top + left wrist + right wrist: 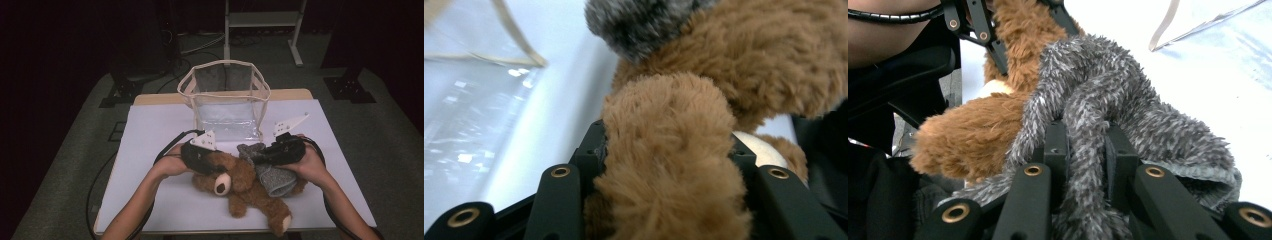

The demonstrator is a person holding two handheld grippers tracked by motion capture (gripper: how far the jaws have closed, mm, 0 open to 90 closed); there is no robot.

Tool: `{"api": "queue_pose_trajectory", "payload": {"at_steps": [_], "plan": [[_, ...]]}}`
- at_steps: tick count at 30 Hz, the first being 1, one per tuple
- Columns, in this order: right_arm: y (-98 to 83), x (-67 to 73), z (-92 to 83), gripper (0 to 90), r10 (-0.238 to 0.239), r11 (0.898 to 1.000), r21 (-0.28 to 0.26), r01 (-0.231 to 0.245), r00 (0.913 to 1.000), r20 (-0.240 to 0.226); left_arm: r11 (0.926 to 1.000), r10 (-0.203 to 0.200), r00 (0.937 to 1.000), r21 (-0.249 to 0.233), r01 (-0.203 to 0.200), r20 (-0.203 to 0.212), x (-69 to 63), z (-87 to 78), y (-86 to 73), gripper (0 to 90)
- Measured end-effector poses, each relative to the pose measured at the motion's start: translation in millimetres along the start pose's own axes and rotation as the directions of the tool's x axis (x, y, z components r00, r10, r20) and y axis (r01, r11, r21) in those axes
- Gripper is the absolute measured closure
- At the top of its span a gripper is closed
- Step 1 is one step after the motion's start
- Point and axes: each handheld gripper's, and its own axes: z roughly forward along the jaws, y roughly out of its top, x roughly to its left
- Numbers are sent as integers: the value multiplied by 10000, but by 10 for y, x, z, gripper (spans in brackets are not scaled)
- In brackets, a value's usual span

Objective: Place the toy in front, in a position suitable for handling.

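Note:
A brown teddy bear (pixel 245 192) lies on its back on the white table (pixel 150 130), near the front edge. My left gripper (pixel 212 167) is at the bear's head end, and in the left gripper view its jaws (pixel 667 140) press a thick fold of brown fur (pixel 669 165). A grey fuzzy cloth (pixel 272 177) lies over the bear's right side. My right gripper (pixel 260 155) is shut on a strand of that cloth (pixel 1098 100), which runs between its jaws (pixel 1085 130). The bear's brown fur (pixel 973 135) sits just left of them.
A clear plastic bag with cream trim (pixel 225 100) stands open-topped at the back middle of the table, just beyond both grippers. Its wall shows in the left gripper view (pixel 474 100). Cables trail from both hands. A metal stand (pixel 262 25) is on the floor behind.

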Motion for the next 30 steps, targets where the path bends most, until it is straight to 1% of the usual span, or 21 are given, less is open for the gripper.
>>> {"api": "queue_pose_trajectory", "payload": {"at_steps": [3,4,6,7,9,11,12,13,14,15,16,17,18,19,20,21,23,25,26,27,30], "plan": [[51,-62,-15,757,74,10000,-67,-74,10000,14,9999,28,9998,-123,-30,-208,60,-50,-7,506],[97,-128,-33,756,199,9997,-124,-197,9997,158,9998,130,9995,-130,-134,-291,98,-83,-41,502],[112,-164,-37,757,272,9995,-149,-269,9994,225,9997,121,9996,-187,-126,-256,99,-87,-66,491],[119,-227,-17,756,379,9993,-28,-378,9982,467,9995,154,9996,-258,-160,-237,89,-89,-93,485],[90,-260,44,757,490,9985,203,-499,9979,420,9993,254,9996,-280,-258,-139,29,-102,-162,462],[66,-252,88,756,497,9979,400,-511,9982,345,9995,193,9998,-256,-196,-105,5,-101,-185,409],[41,-229,132,756,494,9974,521,-505,9985,219,9997,69,10000,-224,-70,-30,-23,-97,-207,409],[1,-139,189,758,349,9976,594,-355,9993,119,10000,-34,9999,-42,35,166,-76,-105,-239,324],[-16,-74,203,759,190,9983,554,-196,9998,117,10000,-34,9999,-42,35,166,-76,-105,-239,279],[-32,-2,216,760,46,9984,556,-53,9999,129,9995,-276,9991,-172,282,314,-127,-121,-253,247],[-48,70,231,760,-126,9983,568,118,9998,141,9995,-276,9991,-172,282,314,-127,-121,-253,213],[-48,70,231,760,-126,9983,568,118,9998,141,9993,-309,9990,-190,315,317,-150,-128,-256,213],[-82,214,239,761,-448,9977,520,438,9988,181,9993,-326,9991,-175,331,273,-175,-133,-260,184],[-94,281,233,761,-598,9968,544,587,9980,193,9995,-283,9987,-88,287,423,-228,-120,-286,184],[-94,281,233,761,-598,9968,544,587,9980,193,9995,-283,9987,-88,287,423,-228,-120,-286,192],[-103,338,226,760,-728,9959,544,717,9972,195,9998,-216,9988,-18,217,448,-256,-109,-304,192],[-102,421,195,759,-894,9941,637,878,9958,215,10000,24,9992,90,-28,403,-327,-96,-335,247],[-40,434,100,757,-989,9942,452,978,9948,228,9993,367,9991,103,-369,235,-429,-112,-372,301],[-10,408,65,757,-989,9946,367,976,9945,356,9993,367,9991,103,-369,235,-429,-112,-372,304],[18,373,33,757,-929,9955,251,918,9944,507,9985,539,9984,100,-541,167,-473,-130,-391,305],[59,284,8,756,-681,9976,137,675,9960,574,9983,576,9982,51,-577,189,-496,-146,-405,301]]}}
